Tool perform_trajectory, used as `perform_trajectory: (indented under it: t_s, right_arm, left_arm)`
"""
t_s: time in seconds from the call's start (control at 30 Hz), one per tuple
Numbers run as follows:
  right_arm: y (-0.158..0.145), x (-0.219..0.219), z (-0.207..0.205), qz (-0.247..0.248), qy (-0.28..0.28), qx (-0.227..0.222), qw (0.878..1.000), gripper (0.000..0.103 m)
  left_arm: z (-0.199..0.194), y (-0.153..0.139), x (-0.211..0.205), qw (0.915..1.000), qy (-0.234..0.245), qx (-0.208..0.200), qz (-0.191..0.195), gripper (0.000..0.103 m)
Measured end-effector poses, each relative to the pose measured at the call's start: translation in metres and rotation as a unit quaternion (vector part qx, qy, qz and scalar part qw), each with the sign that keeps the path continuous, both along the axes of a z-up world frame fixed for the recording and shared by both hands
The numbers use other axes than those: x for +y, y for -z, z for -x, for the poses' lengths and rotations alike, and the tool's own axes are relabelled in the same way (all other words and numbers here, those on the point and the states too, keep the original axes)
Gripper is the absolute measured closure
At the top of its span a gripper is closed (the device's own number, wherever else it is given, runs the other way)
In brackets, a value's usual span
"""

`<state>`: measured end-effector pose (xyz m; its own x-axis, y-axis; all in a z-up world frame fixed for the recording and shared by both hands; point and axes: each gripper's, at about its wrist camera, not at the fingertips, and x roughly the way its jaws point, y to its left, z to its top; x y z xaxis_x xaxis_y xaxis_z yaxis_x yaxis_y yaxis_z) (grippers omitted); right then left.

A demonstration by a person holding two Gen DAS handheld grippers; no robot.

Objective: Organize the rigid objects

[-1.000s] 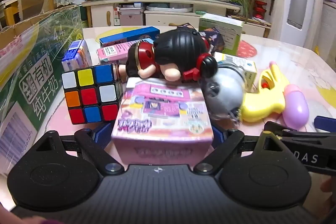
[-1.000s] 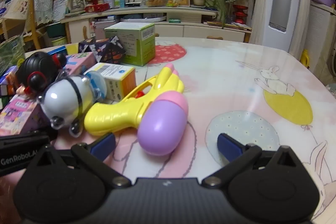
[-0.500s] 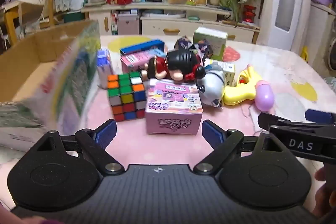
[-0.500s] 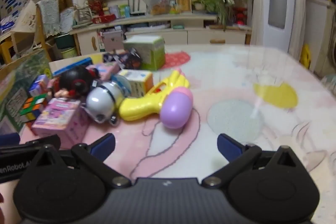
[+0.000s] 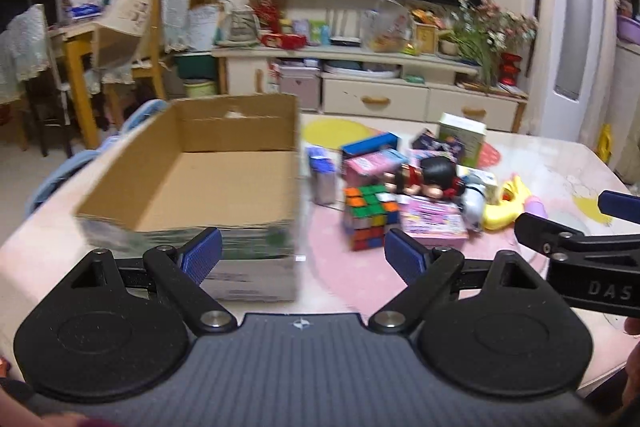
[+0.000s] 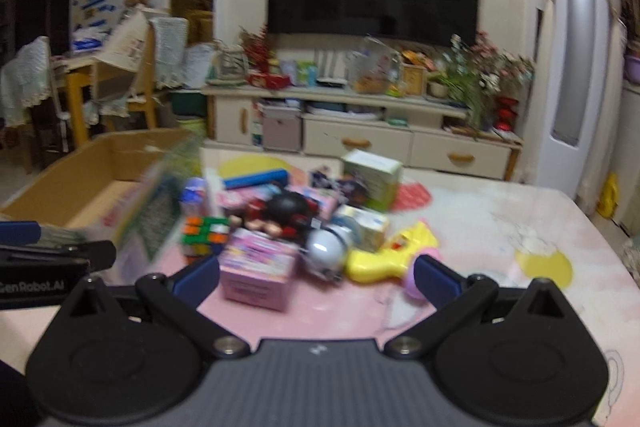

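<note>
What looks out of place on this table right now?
The toys sit in a jumble beside the cardboard box, which looks empty. A doll lies on its side across the pink box, and the yellow water gun lies flat nearby.

Pink-patterned table (image 5: 540, 163) with cardboard box (image 5: 208, 183), toy clutter (image 5: 404, 187).

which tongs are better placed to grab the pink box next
Right, probably. The right tongs are open with the pink box almost straight ahead between the tips. The left tongs, also open, face the cardboard box corner instead, with the pink box off to their right.
</note>
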<state>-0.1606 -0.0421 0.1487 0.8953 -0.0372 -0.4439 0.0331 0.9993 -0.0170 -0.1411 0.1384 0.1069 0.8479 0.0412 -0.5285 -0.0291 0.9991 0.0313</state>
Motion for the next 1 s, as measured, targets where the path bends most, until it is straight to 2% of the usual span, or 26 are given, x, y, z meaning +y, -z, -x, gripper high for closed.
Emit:
perform_trajectory:
  t_s: [0.23, 0.43, 0.6, 0.77, 0.87, 1.0]
  right_arm:
    - [-0.021, 0.042, 0.013, -0.006, -0.045, -0.021, 0.999, 0.000]
    - [-0.035, 0.062, 0.027, -0.018, -0.069, -0.039, 0.997, 0.000]
    - [-0.042, 0.072, 0.036, -0.021, -0.081, -0.050, 0.995, 0.000]
    - [-0.043, 0.071, 0.044, -0.030, -0.084, -0.059, 0.994, 0.000]
    - [-0.042, 0.066, 0.048, -0.042, -0.087, -0.066, 0.993, 0.000]
    - [-0.032, 0.060, 0.053, -0.029, -0.079, -0.070, 0.994, 0.000]
  left_arm:
    - [0.024, -0.012, 0.032, 0.9990, -0.039, -0.021, -0.003, 0.000]
    - [0.040, -0.019, 0.048, 0.9975, -0.063, -0.031, 0.012, 0.000]
    - [0.054, -0.027, 0.044, 0.9960, -0.075, -0.045, 0.018, 0.000]
    - [0.051, -0.019, 0.032, 0.9955, -0.078, -0.048, 0.022, 0.000]
    - [0.049, -0.014, 0.025, 0.9958, -0.073, -0.050, 0.023, 0.000]
    - [0.046, -0.006, 0.020, 0.9971, -0.055, -0.051, 0.014, 0.000]
